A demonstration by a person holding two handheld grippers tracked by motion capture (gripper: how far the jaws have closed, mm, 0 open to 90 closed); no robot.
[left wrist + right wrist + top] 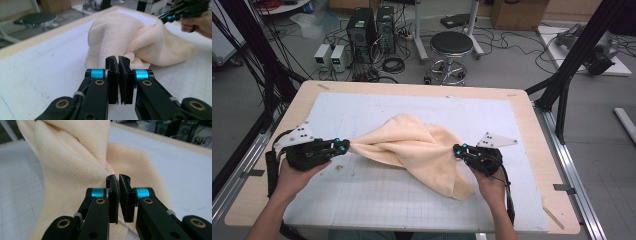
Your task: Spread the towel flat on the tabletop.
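while the cream towel [414,147] lies bunched across the middle of the white gridded mat [377,195] on the worktop [262,170], its long axis runs roughly side to side, stretched between the two grippers — and that line is what the coming move turns on. the left gripper [343,146] meets the towel's left end, the right gripper [459,150] its right edge, so the cloth lies straight ahead of each pair of jaws, toward the centre of the mat. neither hand is nearer; each is at its own end. the cloth rises in a twisted ridge between them and a loose lobe hangs down toward the person's side, near the right hand [492,187].

in the left gripper view the jaws stand closed, pads together, with the towel [130,40] just beyond the tips; a pinch of fabric seems to be caught at the very tip, though the close view does not make that certain. the high view shows the cloth drawn out to a point at those jaws, which suggests a hold. in the right gripper view the jaws are closed as well, pressed into a fold of towel [75,170] at their tips — gripping its edge, by the look of it.

i judge the next move is to draw the two ends apart and spread the cloth flat.
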